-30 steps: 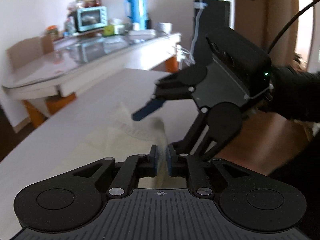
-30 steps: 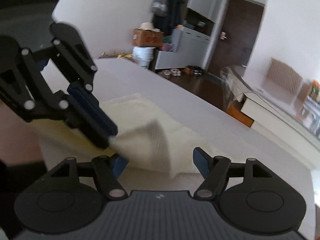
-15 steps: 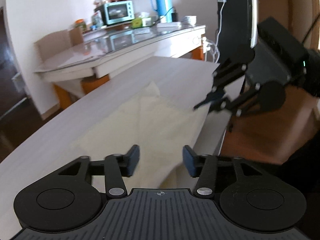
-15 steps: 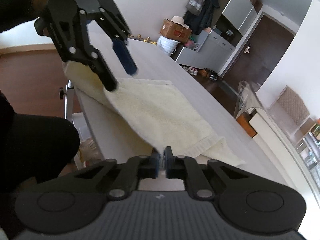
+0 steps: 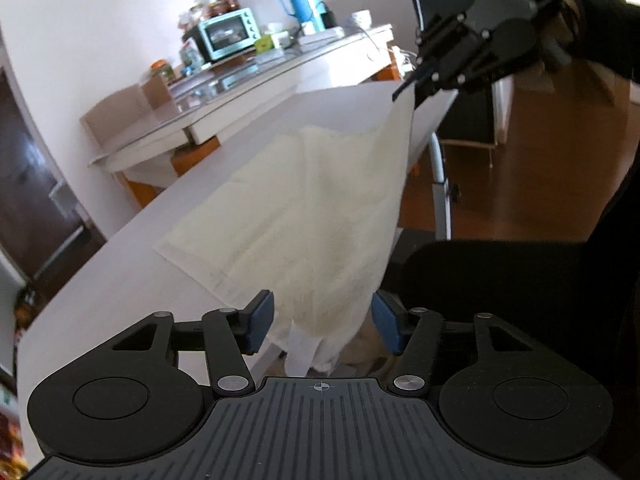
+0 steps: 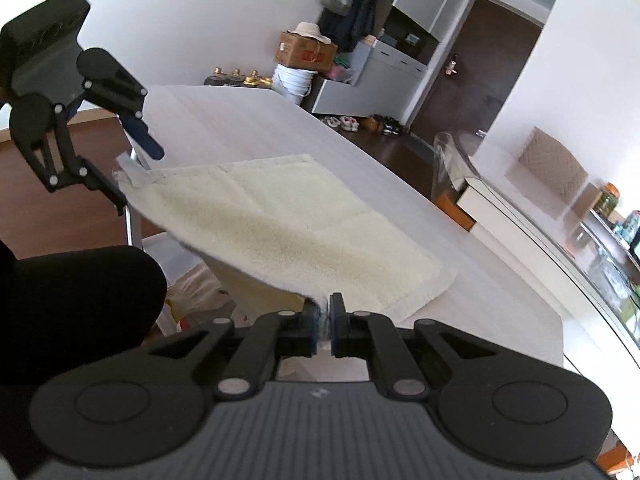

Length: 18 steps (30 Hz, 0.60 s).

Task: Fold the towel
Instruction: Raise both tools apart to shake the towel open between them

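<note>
right gripper (image 6: 324, 322) pinches the cream towel (image 6: 288, 224) corner; left gripper (image 5: 322, 322), fingers spread, brackets the other corner at 6 o'clock. towel half-drapes off the white table (image 6: 248, 120); close squarely before lifting.

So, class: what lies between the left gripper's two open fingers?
In the left wrist view, a hanging corner of the towel lies between the left gripper's spread fingers, unclamped. The right gripper pinches the far corner.

Each wrist camera looks forward along its own tongs, close over the counter (image 5: 132, 248) edge; both views share the towel (image 6: 288, 224).
</note>
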Tool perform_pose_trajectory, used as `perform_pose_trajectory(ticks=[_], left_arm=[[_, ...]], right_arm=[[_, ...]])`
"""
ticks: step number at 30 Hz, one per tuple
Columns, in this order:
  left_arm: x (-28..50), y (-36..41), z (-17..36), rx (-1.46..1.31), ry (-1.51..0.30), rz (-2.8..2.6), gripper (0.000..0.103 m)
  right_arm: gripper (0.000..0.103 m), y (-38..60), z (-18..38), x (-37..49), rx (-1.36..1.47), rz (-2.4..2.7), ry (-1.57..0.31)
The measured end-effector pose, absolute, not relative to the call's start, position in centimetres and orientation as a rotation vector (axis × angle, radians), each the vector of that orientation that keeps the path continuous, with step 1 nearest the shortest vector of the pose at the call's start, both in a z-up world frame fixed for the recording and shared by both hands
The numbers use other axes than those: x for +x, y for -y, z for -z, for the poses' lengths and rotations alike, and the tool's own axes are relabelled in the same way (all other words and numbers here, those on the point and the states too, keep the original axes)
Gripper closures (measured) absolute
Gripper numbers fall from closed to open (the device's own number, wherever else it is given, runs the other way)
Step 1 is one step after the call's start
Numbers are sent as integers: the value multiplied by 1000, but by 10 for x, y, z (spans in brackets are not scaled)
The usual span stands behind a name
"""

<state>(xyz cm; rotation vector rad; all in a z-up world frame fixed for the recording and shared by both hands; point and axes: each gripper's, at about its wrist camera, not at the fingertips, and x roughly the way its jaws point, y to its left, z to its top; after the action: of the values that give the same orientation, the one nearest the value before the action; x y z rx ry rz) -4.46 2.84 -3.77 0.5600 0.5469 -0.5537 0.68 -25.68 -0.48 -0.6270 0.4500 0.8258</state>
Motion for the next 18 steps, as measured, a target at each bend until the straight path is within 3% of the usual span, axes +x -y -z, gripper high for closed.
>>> perform_pose_trajectory(ticks=[10,13,15,18], left_arm=[[-67,-22,59,784,-485,557,51],[-66,-20,63,790,-488,549,71],[-62,-22,62,761,-502,559,96],[-62,-28,51,700,-522,604,96]], right_arm=[[96,265,-3,4,-576,-796,-465],[96,267,-6,3,-577,-790,-471],[96,268,-4,2,-585,-786,-477],[96,271,-2,2,-592,-780,-493]])
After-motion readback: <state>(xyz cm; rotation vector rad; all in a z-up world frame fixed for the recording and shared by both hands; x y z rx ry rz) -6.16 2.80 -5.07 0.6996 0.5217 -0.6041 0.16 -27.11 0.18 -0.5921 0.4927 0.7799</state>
